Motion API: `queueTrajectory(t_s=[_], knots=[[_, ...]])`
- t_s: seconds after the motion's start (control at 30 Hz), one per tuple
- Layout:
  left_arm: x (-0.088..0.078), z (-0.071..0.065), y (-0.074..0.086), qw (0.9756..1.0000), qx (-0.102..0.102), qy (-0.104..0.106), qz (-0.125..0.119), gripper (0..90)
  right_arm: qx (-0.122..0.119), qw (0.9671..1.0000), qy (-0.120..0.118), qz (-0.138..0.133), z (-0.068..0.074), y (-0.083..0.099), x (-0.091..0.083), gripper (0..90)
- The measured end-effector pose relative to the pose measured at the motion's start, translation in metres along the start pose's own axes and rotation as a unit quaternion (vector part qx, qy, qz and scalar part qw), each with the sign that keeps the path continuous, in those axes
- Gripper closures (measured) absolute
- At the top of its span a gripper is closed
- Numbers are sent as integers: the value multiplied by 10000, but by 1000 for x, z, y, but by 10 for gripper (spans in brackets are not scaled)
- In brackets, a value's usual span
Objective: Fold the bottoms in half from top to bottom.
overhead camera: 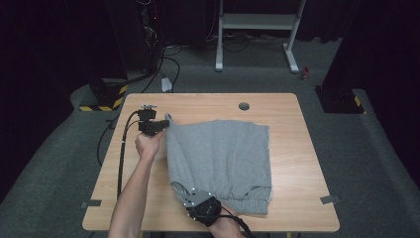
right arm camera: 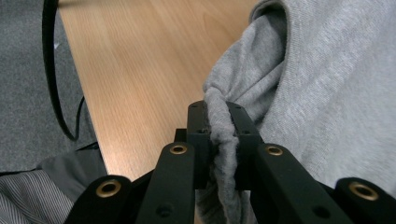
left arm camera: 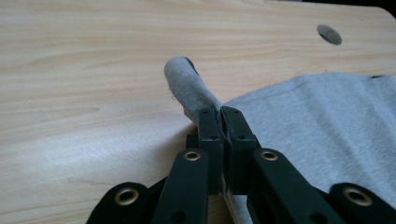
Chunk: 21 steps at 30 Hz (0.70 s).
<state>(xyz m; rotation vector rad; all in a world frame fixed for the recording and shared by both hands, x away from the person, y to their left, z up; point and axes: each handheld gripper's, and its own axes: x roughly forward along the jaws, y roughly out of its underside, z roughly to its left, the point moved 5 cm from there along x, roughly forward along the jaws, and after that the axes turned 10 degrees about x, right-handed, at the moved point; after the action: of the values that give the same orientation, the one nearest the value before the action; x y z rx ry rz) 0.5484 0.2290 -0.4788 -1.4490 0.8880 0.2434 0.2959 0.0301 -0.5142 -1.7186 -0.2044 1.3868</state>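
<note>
Both grippers are clamped on the grey garment's (overhead camera: 218,158) left edge, left gripper (overhead camera: 159,126) pinching the far corner and right gripper (overhead camera: 184,192) bunching the near one by the table's (overhead camera: 297,148) front edge, probably to fold it over.

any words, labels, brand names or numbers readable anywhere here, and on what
None: no text can be read in any view.
grey garment: plain fabric, no print or tag showing.
left gripper and right gripper: black jaws, both shut on the garment's cloth, no markings.
wooden table: bare wood, no label.
yellow-and-black hazard tape on the floor stands: stripes, no lettering.
</note>
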Motion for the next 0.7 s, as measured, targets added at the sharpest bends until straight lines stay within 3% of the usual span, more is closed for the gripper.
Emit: queueTrajectory(t_s=[0.1, 0.27, 0.5, 0.63, 0.7], knots=[[-6, 7, -2, 9998, -167, -8, -78, 875, 16, 10000, 10, -51, 0, -6, -4, 824], [-16, 18, 0, 9998, -59, -150, -75, 875, 1, 9999, -72, -72, 4, -16, -4, 825], [-41, 41, 1, 9991, -186, -332, -202, 876, -131, 9995, -259, -146, 17, -32, 2, 826], [-57, 46, -2, 9987, -216, -381, -280, 876, -189, 9986, -411, -264, 26, -47, 0, 826], [-59, 43, -7, 9988, -94, -416, -249, 875, -226, 9981, -440, -375, 28, -51, -2, 826]])
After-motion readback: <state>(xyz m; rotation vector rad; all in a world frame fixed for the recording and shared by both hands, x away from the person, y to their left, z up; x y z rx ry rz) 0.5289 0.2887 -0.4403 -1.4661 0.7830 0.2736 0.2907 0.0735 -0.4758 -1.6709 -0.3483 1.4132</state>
